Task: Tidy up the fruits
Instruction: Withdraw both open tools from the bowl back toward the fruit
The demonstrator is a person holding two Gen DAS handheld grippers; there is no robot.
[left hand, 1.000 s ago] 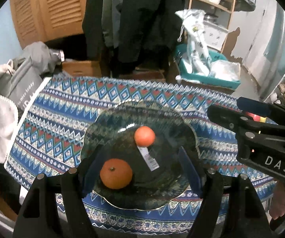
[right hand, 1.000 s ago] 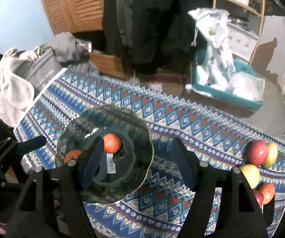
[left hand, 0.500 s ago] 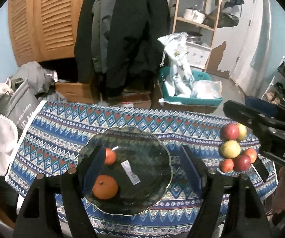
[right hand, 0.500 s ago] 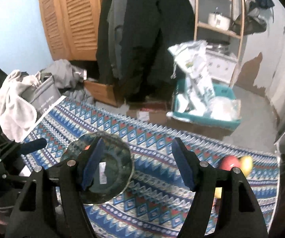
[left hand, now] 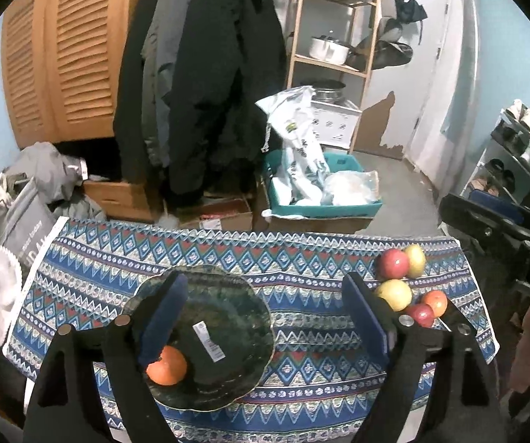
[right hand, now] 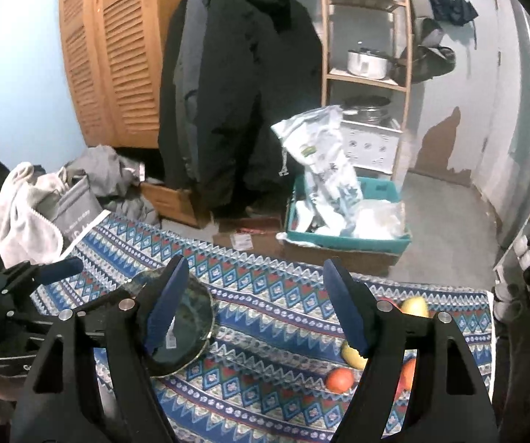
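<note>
Change: both grippers have pulled up and back from the plate [left hand: 206, 336], their fingers just spreading wider, nothing between them.
Left gripper [left hand: 265, 317]: fingers apart, empty.
Right gripper [right hand: 254, 306]: fingers apart, empty.
Plate: holds an orange [left hand: 166, 365].
Remaining fruits [left hand: 407, 284]: clustered on the tabletop's [left hand: 302, 280] right end, likely next.

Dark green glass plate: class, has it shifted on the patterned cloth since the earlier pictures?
No. The dark green glass plate sits on the same stretch of patterned cloth.
</note>
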